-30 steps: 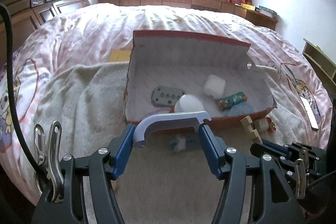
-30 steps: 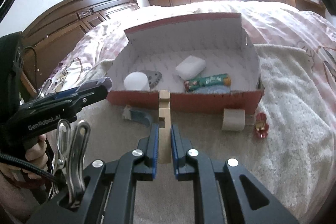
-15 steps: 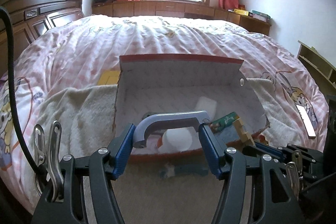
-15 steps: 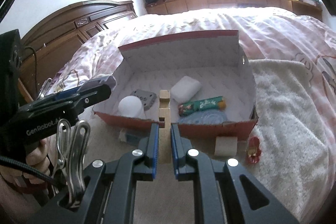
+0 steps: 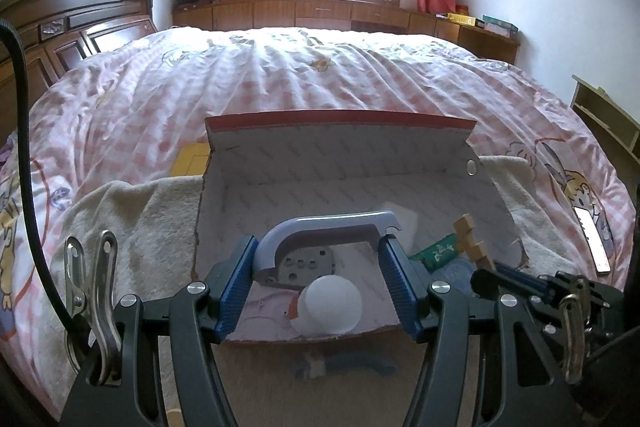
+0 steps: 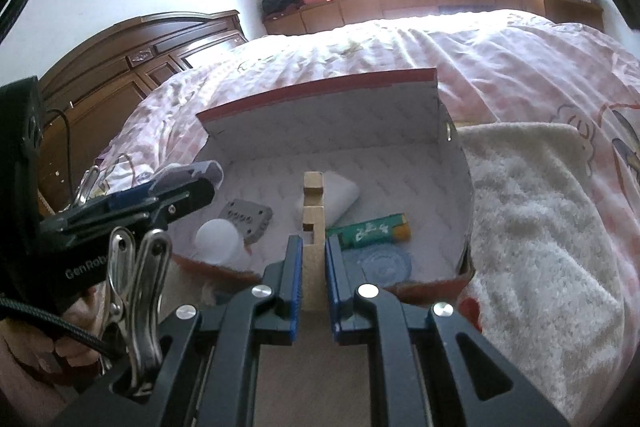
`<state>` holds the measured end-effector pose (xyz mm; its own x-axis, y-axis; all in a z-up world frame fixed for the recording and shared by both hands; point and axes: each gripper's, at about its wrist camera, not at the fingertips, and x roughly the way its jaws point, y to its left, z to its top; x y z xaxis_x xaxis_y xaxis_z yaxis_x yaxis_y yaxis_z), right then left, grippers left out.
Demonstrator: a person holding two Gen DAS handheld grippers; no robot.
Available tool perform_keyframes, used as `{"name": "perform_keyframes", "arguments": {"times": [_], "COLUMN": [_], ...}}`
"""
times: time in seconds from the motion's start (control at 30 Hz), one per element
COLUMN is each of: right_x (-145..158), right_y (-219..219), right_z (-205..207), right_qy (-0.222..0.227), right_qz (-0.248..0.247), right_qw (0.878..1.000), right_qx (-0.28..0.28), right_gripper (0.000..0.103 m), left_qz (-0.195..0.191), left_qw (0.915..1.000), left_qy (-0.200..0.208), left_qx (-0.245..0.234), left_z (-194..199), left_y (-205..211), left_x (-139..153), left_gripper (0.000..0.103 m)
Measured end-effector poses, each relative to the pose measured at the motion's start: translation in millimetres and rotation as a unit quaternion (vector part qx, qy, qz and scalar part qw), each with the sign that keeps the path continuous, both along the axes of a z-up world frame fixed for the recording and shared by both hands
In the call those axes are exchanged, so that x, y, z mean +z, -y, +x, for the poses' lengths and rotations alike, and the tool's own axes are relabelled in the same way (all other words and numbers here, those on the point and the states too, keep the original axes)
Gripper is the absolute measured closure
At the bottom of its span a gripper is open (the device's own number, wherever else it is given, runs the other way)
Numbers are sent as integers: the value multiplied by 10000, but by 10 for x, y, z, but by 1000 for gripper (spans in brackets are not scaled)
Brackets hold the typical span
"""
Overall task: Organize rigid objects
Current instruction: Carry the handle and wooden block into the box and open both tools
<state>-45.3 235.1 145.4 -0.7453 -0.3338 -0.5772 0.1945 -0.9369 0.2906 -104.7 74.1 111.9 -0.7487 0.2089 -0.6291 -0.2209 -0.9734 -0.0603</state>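
Left hand-held gripper [image 5: 320,259] pinching a grey-blue curved handle [image 5: 324,227] over the open red box [image 5: 340,119], right hand-held gripper [image 6: 313,259] clamped on a notched wooden block [image 6: 313,211], bed [image 5: 320,67] beneath

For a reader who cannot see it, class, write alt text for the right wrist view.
The right gripper is shut on a notched wooden block, holding it over the near edge of an open red cardboard box on a bed. Inside lie a white ball, grey perforated plate, white pad and green packet. The left gripper reaches in alongside.
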Motion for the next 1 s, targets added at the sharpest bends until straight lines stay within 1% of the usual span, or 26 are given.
{"name": "perform_keyframes", "arguments": {"times": [0.27, 0.6, 1.0], "right_x": [-25, -137, -190], "right_y": [-66, -125, -74], "right_z": [-202, -452, -495], "right_qy": [-27, 113, 132], "right_qz": [109, 185, 351], "right_qw": [9999, 9997, 9991], "right_qx": [-98, -137, -217], "right_gripper": [92, 92, 91], "left_qz": [-72, -109, -171], "left_qw": [10000, 9997, 9990], "left_qy": [62, 218, 391], "left_qx": [-7, 67, 102], "left_z": [-206, -429, -524], "left_y": [-88, -115, -121], "left_x": [-68, -216, -317], "left_gripper": [40, 40, 40]}}
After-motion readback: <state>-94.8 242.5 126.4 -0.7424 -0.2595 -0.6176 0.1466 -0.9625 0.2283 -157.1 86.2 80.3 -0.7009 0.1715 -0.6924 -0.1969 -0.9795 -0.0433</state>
